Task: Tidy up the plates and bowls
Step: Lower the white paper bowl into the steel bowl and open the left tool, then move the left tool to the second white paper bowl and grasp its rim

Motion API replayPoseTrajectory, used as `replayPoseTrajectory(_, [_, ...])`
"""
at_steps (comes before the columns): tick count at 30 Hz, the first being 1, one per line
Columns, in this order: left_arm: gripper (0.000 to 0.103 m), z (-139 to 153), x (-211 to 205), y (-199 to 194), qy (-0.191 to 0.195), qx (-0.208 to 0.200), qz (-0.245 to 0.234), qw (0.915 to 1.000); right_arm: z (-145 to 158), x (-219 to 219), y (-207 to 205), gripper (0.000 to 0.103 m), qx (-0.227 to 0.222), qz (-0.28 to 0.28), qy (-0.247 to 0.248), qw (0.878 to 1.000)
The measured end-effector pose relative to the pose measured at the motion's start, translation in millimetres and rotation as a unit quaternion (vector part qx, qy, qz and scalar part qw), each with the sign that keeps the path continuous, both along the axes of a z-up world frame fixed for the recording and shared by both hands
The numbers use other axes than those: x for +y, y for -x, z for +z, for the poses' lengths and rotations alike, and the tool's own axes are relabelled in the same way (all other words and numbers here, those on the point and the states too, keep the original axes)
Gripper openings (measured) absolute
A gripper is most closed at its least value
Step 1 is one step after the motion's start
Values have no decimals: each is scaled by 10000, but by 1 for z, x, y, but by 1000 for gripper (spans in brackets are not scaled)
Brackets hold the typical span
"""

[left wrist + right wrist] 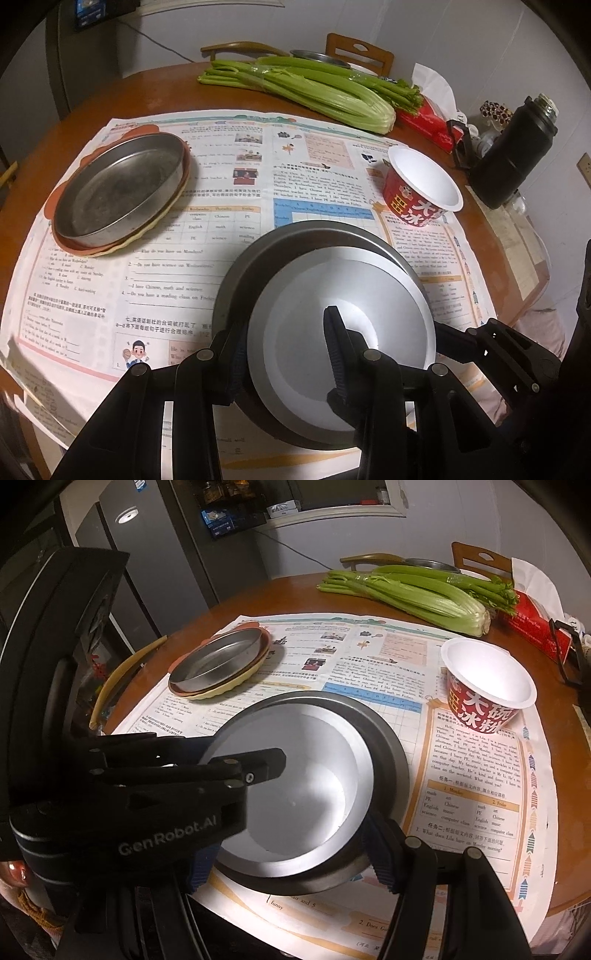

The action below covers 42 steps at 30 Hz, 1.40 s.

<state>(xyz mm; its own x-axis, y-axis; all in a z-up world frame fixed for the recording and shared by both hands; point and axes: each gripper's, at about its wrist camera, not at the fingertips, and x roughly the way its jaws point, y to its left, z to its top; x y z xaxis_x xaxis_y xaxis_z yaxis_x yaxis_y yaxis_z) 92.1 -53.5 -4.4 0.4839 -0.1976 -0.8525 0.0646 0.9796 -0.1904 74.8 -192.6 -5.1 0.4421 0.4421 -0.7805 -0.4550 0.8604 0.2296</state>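
Closest to you, the right gripper [291, 871] sits low at the near edge of the dark metal bowl [388, 753]. Its blue pads are set fairly narrow on either side of that edge and look pressed against it, so I'd call that a hold on the outer bowl. The silver bowl [306, 786] is nested inside it, both sitting on the printed sheet [476, 775] near your edge of the table [299, 590]. The left gripper [284, 332] straddles the wall on its side, one finger down inside the silver bowl and the other outside the dark one. The gap is narrowish, but you can't tell from here whether it's actually biting. My guess is both bowls are thin, stiff and light, with slick sloped sides, so a pinch low on the wall could slide upward. Take the rim instead, where the lip gives the pads something to catch. Nested metal may stick or drag, so expect the outer bowl to want to come along. Farther out on the right is the red paper bowl [480, 709], probably very light and easy to crush. To the left, a steel pan [218, 664] rests on stacked plates [221, 690]. Celery [424, 594] lies at the back.
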Motion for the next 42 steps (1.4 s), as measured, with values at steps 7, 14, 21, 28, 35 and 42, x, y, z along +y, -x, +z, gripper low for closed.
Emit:
replayPoseTrajectory(7, [40,3,4,1,-7,-68,31,10000,0,0,1,69,-38,-14,65,10000])
replayPoseTrajectory(14, [40,10,5,3,-29,-157,61,9999,5,-6,0,69,-132,-123,79,9998])
replayPoseTrajectory(21, [40,18,4,5,-96,-256,72,9996,12,-11,2,69,-270,-177,51,9995])
replayPoseTrajectory(28, [40,27,2,9,-170,-388,90,9991,19,-18,4,69,-420,-229,15,9989])
replayPoseTrajectory(35, [42,36,-5,13,-256,-534,56,9982,29,-32,4,69,-557,-381,-176,9976])
replayPoseTrajectory(42, [45,46,-17,7,-335,-649,-29,9973,38,-52,1,69,-727,-667,-273,9947])
